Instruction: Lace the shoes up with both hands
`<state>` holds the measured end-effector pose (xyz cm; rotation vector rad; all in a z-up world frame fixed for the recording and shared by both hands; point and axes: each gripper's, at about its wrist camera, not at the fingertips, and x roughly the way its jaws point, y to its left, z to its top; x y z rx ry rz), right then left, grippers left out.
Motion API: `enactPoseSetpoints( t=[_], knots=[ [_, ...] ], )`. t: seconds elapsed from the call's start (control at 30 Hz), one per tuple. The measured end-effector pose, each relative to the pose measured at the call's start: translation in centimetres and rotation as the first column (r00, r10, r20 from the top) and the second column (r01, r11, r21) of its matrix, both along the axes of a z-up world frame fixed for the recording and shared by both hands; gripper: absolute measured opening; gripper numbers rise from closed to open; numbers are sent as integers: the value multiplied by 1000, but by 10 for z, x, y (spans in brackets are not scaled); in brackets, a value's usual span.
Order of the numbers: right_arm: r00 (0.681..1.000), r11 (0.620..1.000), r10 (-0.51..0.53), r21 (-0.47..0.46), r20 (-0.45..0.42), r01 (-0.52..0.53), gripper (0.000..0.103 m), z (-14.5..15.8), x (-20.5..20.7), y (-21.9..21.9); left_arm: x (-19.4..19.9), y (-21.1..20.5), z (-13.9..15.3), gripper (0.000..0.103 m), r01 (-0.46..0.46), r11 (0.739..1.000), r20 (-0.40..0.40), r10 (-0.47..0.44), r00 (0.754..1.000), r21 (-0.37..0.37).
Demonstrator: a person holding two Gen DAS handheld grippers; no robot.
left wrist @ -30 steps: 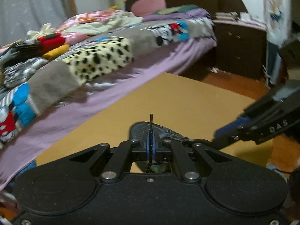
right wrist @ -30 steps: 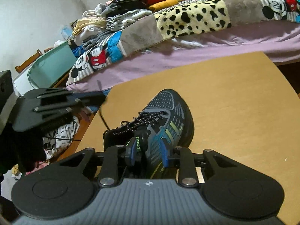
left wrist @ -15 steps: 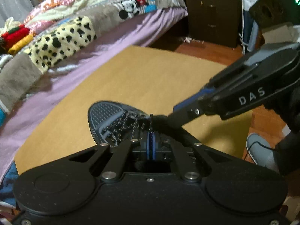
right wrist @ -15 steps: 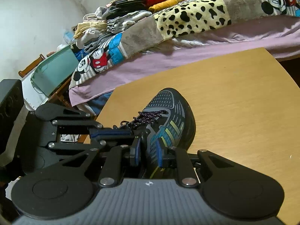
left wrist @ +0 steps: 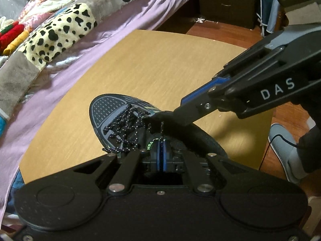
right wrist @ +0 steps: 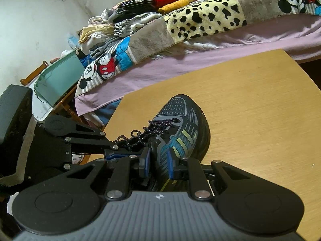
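Observation:
A dark sneaker (left wrist: 108, 112) (right wrist: 180, 116) with a black speckled lace (left wrist: 124, 126) (right wrist: 158, 124) stands on the wooden table (left wrist: 160, 60) (right wrist: 250, 110). My left gripper (left wrist: 161, 142) is shut on a free end of the lace, whose tip pokes up just above the pads, over the shoe's opening. In the right wrist view the left gripper (right wrist: 120, 154) reaches in from the left. My right gripper (right wrist: 158, 162) is shut on the shoe's side wall near the collar, one pad inside and one outside. Seen from the left wrist, the right gripper (left wrist: 160, 118) comes in from the right.
A bed with a patchwork blanket (left wrist: 60, 30) (right wrist: 200, 24) and folded clothes (right wrist: 140, 6) runs along the table's far side. A dark cabinet (left wrist: 226, 0) stands beyond. On the floor at the right lies a grey shoe (left wrist: 284, 150). A green panel (right wrist: 58, 80) leans at the left.
My left gripper has tipped downward and come in over the shoe with the lace end held. The right gripper's jaws have narrowed onto the shoe's side wall; that hand stayed in place.

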<state>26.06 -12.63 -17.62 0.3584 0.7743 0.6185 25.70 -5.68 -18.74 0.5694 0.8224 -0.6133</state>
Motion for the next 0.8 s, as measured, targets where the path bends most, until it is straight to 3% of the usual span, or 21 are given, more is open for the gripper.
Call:
enactPoseSetpoints(
  t=[0.8],
  knots=[
    [1000,1000,10,13,-13,-10,19,-3,1,0,2,0,5,1,-28,999,-21,28,999,-15]
  ],
)
